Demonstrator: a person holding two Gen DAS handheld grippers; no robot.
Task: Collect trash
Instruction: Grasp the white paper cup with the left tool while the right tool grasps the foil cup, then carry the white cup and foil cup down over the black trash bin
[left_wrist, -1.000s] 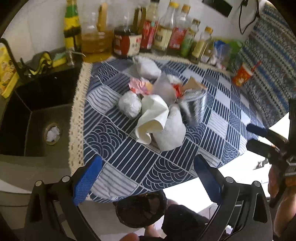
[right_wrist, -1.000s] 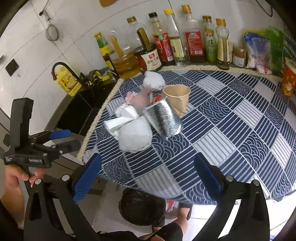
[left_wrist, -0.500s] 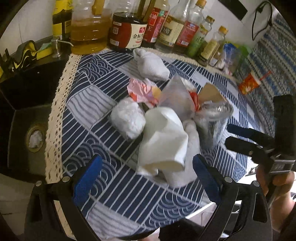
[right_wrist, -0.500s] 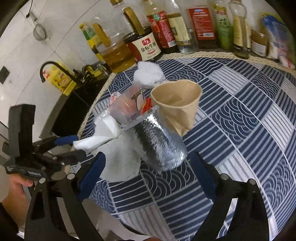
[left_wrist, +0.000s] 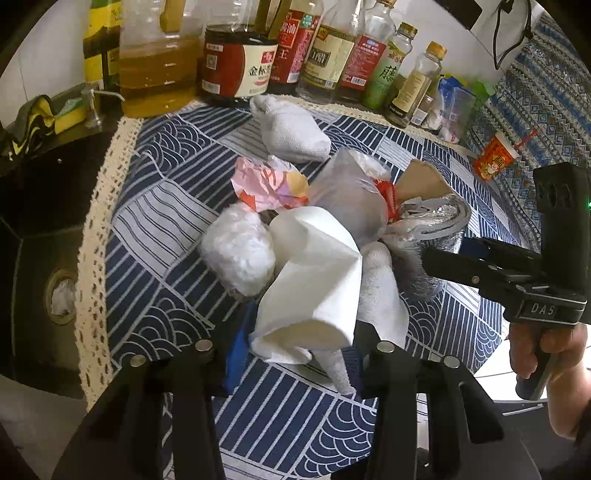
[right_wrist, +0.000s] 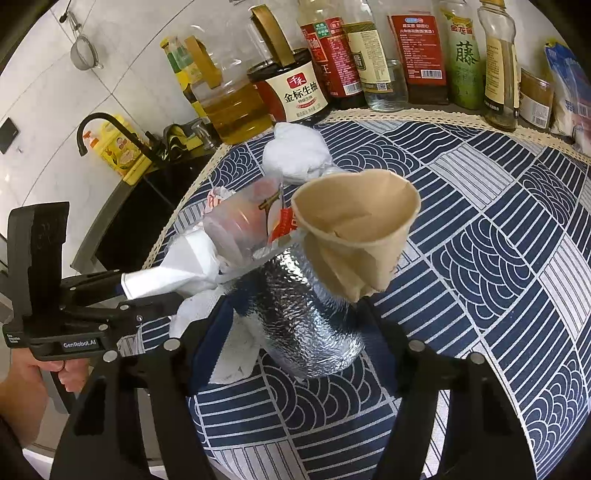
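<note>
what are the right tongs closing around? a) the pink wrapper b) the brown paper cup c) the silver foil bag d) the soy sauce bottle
c: in the right wrist view the right tongs straddle the silver foil bag, one finger on each side; the brown paper cup leans on the bag beyond them.
</note>
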